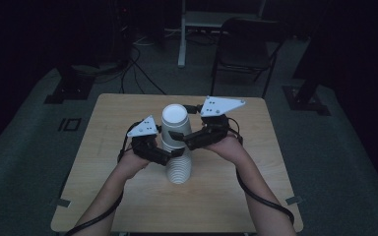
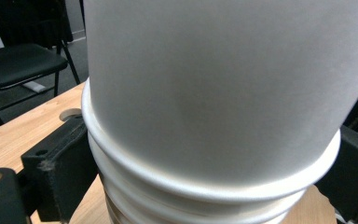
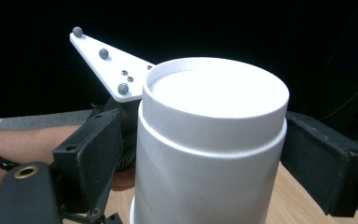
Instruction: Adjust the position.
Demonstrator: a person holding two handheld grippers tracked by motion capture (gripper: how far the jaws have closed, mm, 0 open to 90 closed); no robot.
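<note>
Both tongs are on a stack of upside-down white paper cups near the middle of the table (image 1: 128, 196). The right gripper (image 1: 177, 135), coming in from about three o'clock, is clamped on the top cup (image 1: 173, 123), one jaw on each side of it. The left gripper (image 1: 170, 156), from about eight o'clock, grips the stack (image 1: 178, 169) lower down, around the ribbed rims. I judge the job as peeling the top cup away: both grips look set, but the cup sits nested on the others, so the lift and setting-down are not yet done.
</note>
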